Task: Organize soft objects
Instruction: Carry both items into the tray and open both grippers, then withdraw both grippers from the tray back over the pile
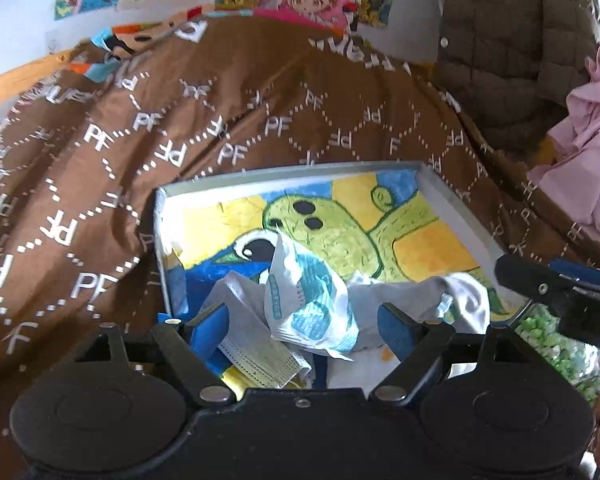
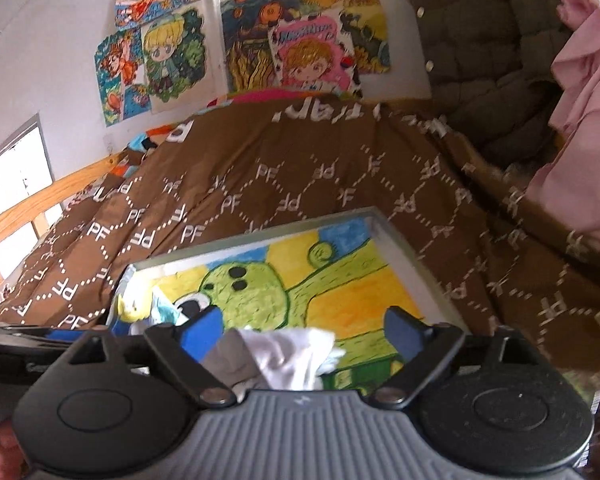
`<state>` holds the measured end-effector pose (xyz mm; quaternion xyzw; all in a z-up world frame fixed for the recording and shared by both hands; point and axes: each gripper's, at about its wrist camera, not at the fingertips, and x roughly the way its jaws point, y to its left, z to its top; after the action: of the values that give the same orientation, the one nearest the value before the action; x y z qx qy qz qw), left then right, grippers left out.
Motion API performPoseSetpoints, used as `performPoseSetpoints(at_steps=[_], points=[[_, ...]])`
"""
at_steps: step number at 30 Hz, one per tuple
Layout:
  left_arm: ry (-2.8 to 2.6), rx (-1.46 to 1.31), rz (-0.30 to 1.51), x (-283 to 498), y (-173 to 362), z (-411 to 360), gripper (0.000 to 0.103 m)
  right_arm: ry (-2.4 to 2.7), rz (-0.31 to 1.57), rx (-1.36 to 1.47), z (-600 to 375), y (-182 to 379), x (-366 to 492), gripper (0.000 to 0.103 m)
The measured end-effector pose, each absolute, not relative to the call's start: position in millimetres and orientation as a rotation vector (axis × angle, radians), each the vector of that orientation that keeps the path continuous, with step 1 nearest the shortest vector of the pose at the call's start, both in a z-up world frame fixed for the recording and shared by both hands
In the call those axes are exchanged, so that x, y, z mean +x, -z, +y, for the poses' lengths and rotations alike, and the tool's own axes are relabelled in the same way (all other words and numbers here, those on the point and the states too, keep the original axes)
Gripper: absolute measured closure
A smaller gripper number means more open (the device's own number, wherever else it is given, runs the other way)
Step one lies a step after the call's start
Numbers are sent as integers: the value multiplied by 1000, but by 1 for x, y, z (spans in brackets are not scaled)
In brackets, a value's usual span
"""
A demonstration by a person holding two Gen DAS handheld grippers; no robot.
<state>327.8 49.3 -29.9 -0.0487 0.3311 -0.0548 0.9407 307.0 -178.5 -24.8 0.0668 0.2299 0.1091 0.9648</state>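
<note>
A shallow grey tray [image 1: 292, 172] lined with a green-and-yellow crayon drawing lies on a brown bedcover. At its near end sit a folded grey face mask [image 1: 252, 340] with a yellow edge, a white-and-blue plastic packet [image 1: 312, 304] and a white-grey cloth [image 1: 456, 300]. My left gripper [image 1: 300, 324] hovers open over the mask and packet, its blue pads clear of both. In the right wrist view my right gripper [image 2: 302, 332] is open above the same tray [image 2: 404, 248]. The white-grey cloth [image 2: 284, 356] lies loose between and below its pads. One of the right gripper's black fingers [image 1: 540, 286] reaches in from the right.
The brown bedcover [image 1: 180, 128] with white "PF" print surrounds the tray. A dark quilted jacket [image 1: 512, 40] and pink fabric [image 1: 584, 152] hang at the right. Green-and-white pellets [image 1: 548, 340] show beside the tray's right corner. Drawings [image 2: 300, 40] cover the wall; a wooden rail [image 2: 40, 204] runs at left.
</note>
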Motion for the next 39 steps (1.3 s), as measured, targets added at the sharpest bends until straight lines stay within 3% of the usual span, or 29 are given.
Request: performPoseSetpoints(at_steps=[4,13,32,39], points=[[79,-105,594,300,14,50,13,-181,395,119,-188,7,288,0],[52,-105,420,230,-36,46,1,-159,263,58,-197,-29,232,0],[36,-186,340,97,-48,38,1,-184,91,-45,-185,-43,84,0],[47,-226,352,66,-37,36,1,-226,165,-36,-196,-33,45,0]])
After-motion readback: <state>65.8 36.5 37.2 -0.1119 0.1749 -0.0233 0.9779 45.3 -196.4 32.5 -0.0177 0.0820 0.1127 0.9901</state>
